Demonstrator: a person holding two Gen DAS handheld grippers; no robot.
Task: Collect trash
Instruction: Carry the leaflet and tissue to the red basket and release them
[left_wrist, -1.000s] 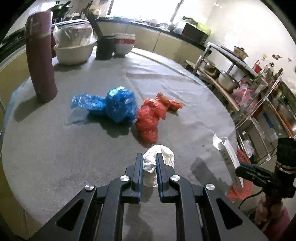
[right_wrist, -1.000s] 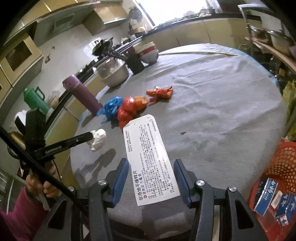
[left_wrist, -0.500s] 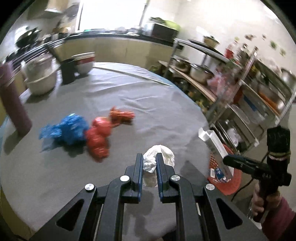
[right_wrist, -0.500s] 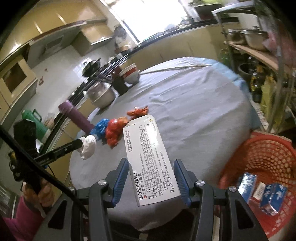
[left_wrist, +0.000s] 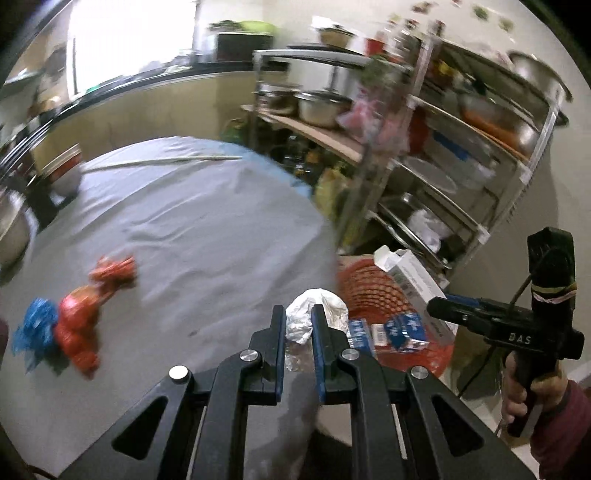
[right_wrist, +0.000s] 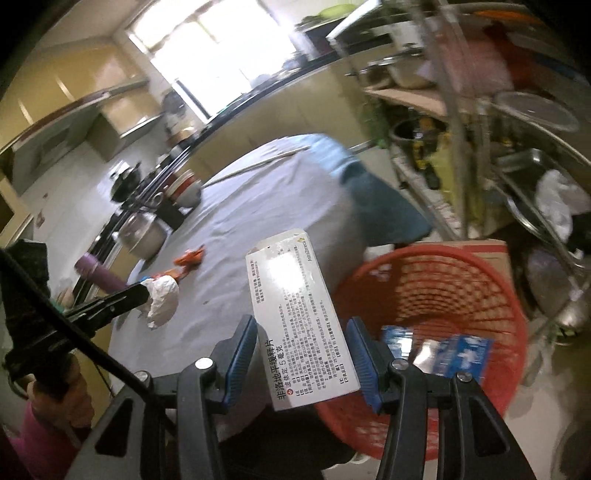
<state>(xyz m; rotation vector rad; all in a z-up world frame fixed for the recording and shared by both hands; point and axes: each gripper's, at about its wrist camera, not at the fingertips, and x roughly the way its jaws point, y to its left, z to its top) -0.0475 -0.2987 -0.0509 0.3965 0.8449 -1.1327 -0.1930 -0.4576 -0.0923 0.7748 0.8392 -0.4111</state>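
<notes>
My left gripper (left_wrist: 298, 314) is shut on a crumpled white tissue (left_wrist: 308, 317) and holds it in the air over the table's right edge, near the red basket (left_wrist: 373, 291). The tissue also shows in the right wrist view (right_wrist: 160, 301). My right gripper (right_wrist: 301, 328) is shut on a white medicine box (right_wrist: 299, 317), held just left of the red basket (right_wrist: 436, 284) on the floor. The box also shows in the left wrist view (left_wrist: 413, 280). A red wrapper (left_wrist: 79, 321), an orange-red wrapper (left_wrist: 112, 271) and a blue wrapper (left_wrist: 37, 328) lie on the grey tablecloth (left_wrist: 207, 236).
Several blue and white packets (right_wrist: 454, 350) lie in the basket. A metal shelf rack (left_wrist: 443, 155) with pots stands right of the table. Bowls (right_wrist: 184, 188), a pot (right_wrist: 142, 236) and a purple flask (right_wrist: 99, 273) stand at the table's far side.
Both grippers have swung right, away from the table's middle toward the red basket, each still holding its item. The wrappers on the cloth have not moved.
</notes>
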